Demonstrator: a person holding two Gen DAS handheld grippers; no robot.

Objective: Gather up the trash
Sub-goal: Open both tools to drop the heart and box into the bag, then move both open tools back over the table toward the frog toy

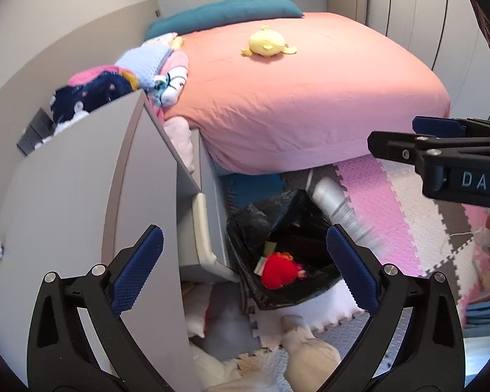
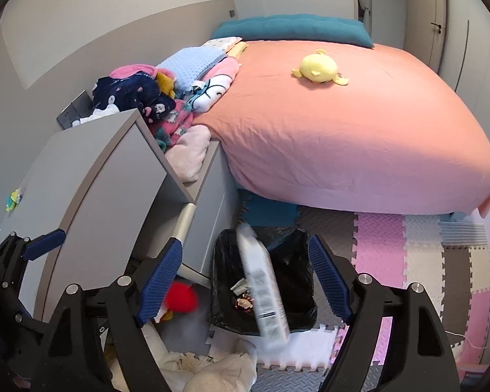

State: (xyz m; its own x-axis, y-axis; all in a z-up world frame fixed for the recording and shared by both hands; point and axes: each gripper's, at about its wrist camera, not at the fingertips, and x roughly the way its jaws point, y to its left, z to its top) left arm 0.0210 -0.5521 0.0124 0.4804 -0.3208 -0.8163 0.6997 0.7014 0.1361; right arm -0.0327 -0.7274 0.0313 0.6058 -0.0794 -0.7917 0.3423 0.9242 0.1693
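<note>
A black trash bag [image 1: 290,225] stands open on the floor mat beside a grey nightstand; it also shows in the right wrist view [image 2: 294,261]. A white carton [image 2: 264,290], blurred, is falling free over the bag's opening; it shows as a blurred white shape in the left wrist view [image 1: 339,209]. A red round item [image 1: 279,269] is in mid-air over the bag; in the right wrist view the red item [image 2: 179,297] sits left of the bag. Small wrappers [image 2: 243,294] lie in the bag. My left gripper [image 1: 245,272] is open and empty above the bag. My right gripper [image 2: 245,281] is open above it.
A bed with a pink sheet [image 1: 294,98] carries a yellow plush [image 1: 266,45] and a pile of clothes [image 2: 153,98]. The grey nightstand [image 2: 114,179] stands at left. Foam puzzle mats [image 2: 408,254] cover the floor. Pale cloths [image 1: 303,349] lie on the floor below.
</note>
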